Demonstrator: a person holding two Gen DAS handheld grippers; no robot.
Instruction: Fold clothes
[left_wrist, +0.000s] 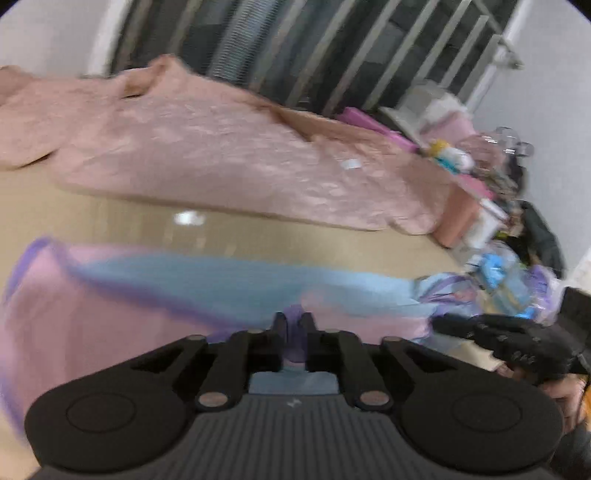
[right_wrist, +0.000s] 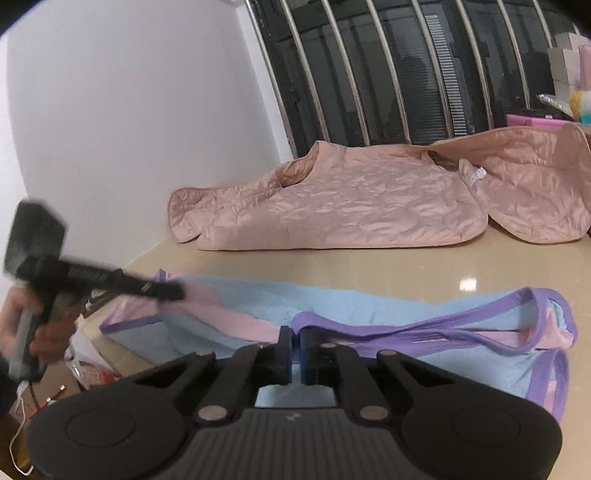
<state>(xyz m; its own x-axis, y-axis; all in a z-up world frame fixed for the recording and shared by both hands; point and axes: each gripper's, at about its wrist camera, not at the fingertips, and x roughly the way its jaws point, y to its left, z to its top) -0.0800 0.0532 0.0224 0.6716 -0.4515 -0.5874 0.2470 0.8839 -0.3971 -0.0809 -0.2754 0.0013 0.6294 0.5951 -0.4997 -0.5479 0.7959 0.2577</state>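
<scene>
Left gripper (left_wrist: 294, 325) and right gripper (right_wrist: 295, 339) each clamp the top (right_wrist: 369, 314). Risk: uneven pull slips an edge free, skewing the fold.

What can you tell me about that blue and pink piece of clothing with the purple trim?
The blue and pink garment is soft knit-looking fabric, light blue with pink panels and purple binding along its edges and openings. It lies stretched out and rumpled on the glossy beige table, in front of a quilted pink jacket. Both tools grip it: the right gripper pinches the purple edge near its middle, and the left gripper has its jaws closed on another purple bit.
</scene>
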